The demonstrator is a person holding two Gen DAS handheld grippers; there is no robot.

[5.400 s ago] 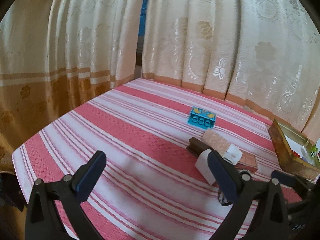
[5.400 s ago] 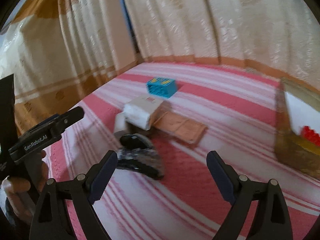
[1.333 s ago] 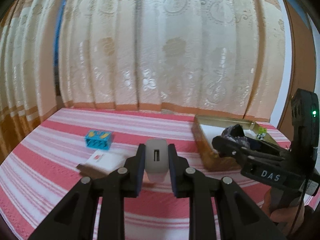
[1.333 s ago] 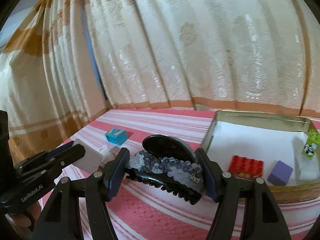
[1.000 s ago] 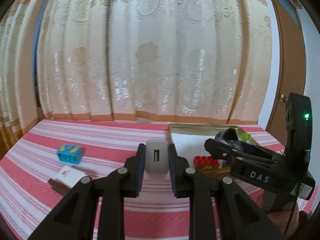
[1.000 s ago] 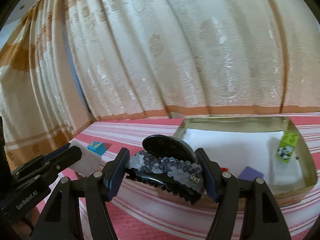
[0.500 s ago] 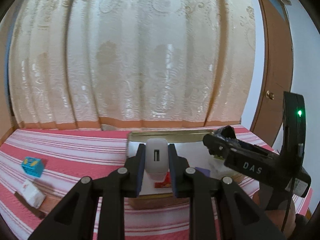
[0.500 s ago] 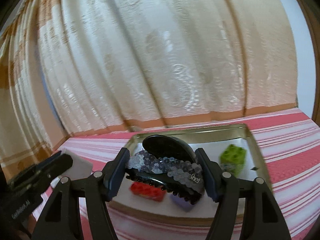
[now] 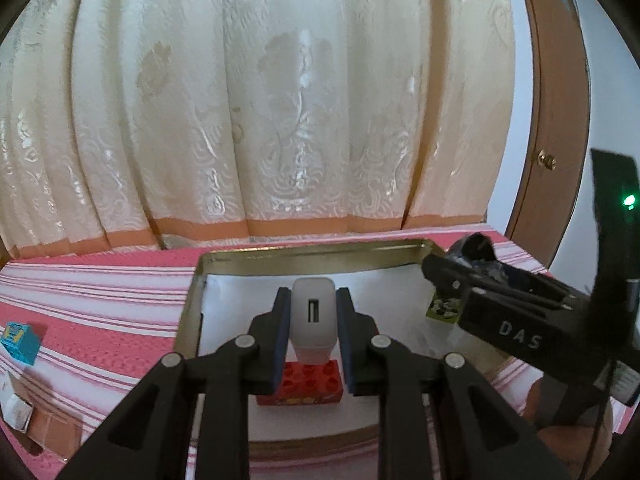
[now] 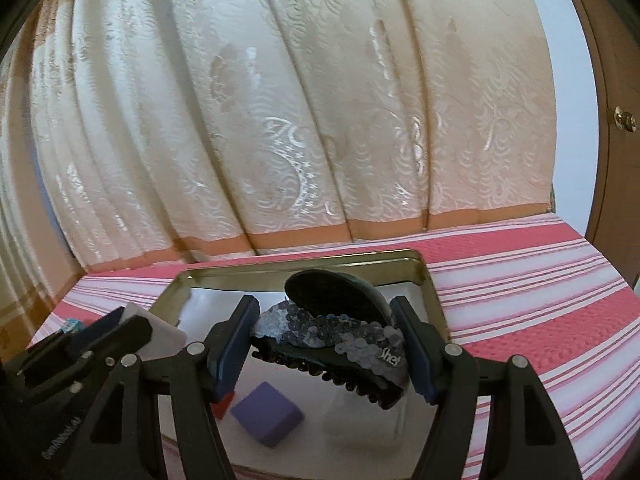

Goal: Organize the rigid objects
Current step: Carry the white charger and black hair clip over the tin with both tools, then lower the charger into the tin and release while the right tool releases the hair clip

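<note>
Left gripper (image 9: 312, 336) fingers clamped on white USB charger (image 9: 313, 320), held above gold tin (image 9: 188, 312), red brick (image 9: 308, 384) directly under. Right gripper (image 10: 324, 344) fingers clamped on sequinned black hair claw (image 10: 340, 332), over the tin, purple cube (image 10: 267, 419) below. Risks: charger dropped onto the brick could bounce or tip; the claw's teeth may snag a pad on release; the two grippers sit close and could collide. Blue brick (image 9: 18, 336) lies on the striped bed, far left of fingers.
</note>
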